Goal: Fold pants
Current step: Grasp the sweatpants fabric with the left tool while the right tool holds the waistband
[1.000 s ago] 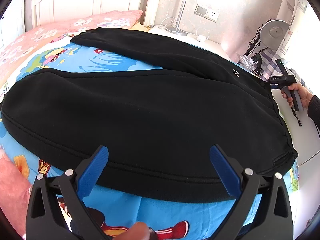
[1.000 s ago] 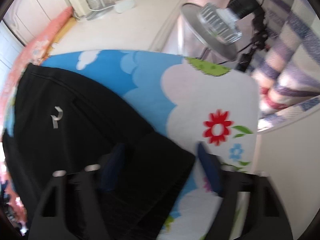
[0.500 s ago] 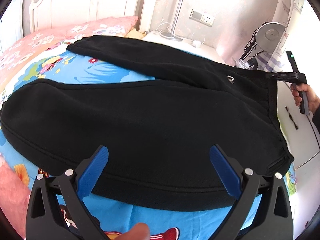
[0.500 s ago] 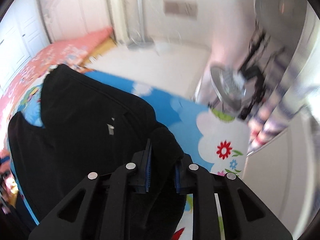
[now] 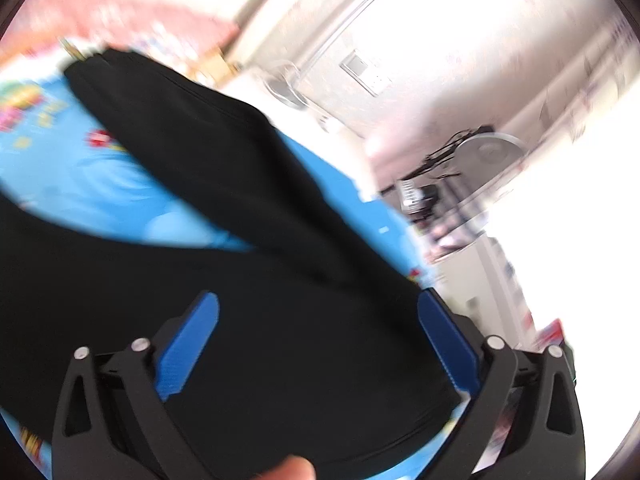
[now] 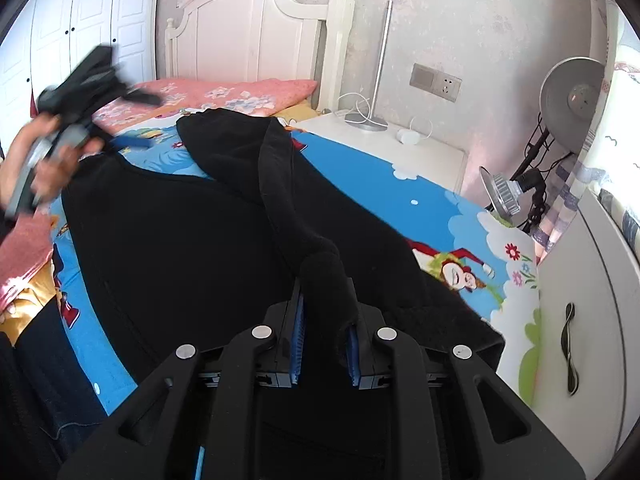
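Black pants (image 6: 180, 240) lie spread on a blue cartoon bedsheet (image 6: 400, 184). My right gripper (image 6: 324, 312) is shut on a bunched fold of the pants' waist edge and holds it up, so a ridge of cloth runs from the jaws toward the far leg. In the left wrist view, which is blurred, my left gripper (image 5: 316, 340) is open above the pants (image 5: 240, 280), holding nothing. The left gripper also shows in the right wrist view (image 6: 80, 84), raised in a hand at the far left.
A white headboard (image 6: 248, 32) and pink pillow (image 6: 224, 92) are at the bed's far end. A white nightstand (image 6: 384, 148) with a lamp base and cables stands beside it. A fan (image 6: 572, 96) and white cabinet (image 6: 588, 300) are on the right.
My right gripper has lifted the pinched waist edge and carried it over the pants. My left gripper has swung up off the near edge, still open.
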The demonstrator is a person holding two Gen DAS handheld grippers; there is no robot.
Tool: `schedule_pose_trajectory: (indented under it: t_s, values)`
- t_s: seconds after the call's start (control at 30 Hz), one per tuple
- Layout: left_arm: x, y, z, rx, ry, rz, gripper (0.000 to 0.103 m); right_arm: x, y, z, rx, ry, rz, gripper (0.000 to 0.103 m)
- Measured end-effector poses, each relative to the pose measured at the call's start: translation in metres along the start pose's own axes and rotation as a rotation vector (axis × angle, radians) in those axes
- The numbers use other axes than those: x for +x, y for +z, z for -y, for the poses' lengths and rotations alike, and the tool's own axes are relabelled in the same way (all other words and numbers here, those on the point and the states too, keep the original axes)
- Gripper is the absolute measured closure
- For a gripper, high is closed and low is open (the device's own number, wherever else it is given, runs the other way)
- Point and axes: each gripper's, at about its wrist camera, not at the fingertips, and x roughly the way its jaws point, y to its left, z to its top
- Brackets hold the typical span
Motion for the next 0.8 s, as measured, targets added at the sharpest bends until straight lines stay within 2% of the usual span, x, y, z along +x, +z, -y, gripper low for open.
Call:
schedule_pose_trajectory:
  t_s: [0.07,0.17,0.27,0.33,0.47,0.5,0.53,0.57,0.6,0.7,0.8]
  values:
    - [0.031,0.032,-0.008,-0.071,-0.055,-0.072,0.030,0.001,-0.005,-0.012,-0.040,-0.041,0.001,0.084]
    - [0.086,0.076,-0.022,-0.168,-0.052,-0.184,0.036,-0.002,-0.007,-0.018,-0.047,-0.057,0.021,0.084]
    - [0.136,0.114,-0.040,-0.260,0.027,-0.229,0.036,-0.002,-0.008,-0.021,-0.075,-0.087,0.023,0.084]
    - [0.159,0.132,-0.049,-0.303,0.078,-0.253,0.036,0.000,-0.010,-0.027,-0.109,-0.100,0.014,0.084]
    - [0.196,0.151,-0.061,-0.400,0.105,-0.320,0.037,0.001,-0.016,-0.032,-0.142,-0.101,0.005,0.084]
    - [0.209,0.152,-0.067,-0.425,0.111,-0.336,0.039,0.002,-0.017,-0.031,-0.143,-0.100,0.003,0.084]
    - [0.215,0.152,-0.070,-0.439,0.112,-0.349,0.053,0.002,-0.018,-0.029,-0.143,-0.097,0.000,0.084]
    - [0.218,0.154,-0.072,-0.445,0.107,-0.360,0.079,0.003,-0.019,-0.026,-0.148,-0.100,-0.006,0.084]
    - [0.221,0.158,-0.071,-0.430,0.098,-0.363,0.093,0.003,-0.020,-0.022,-0.151,-0.105,-0.010,0.084]
    - [0.191,0.164,-0.056,-0.392,0.046,-0.310,0.095,-0.002,-0.022,-0.008,-0.135,-0.125,-0.014,0.085]
    - [0.114,0.147,-0.039,-0.385,-0.019,-0.190,0.095,-0.012,-0.031,0.014,-0.070,-0.148,-0.022,0.085]
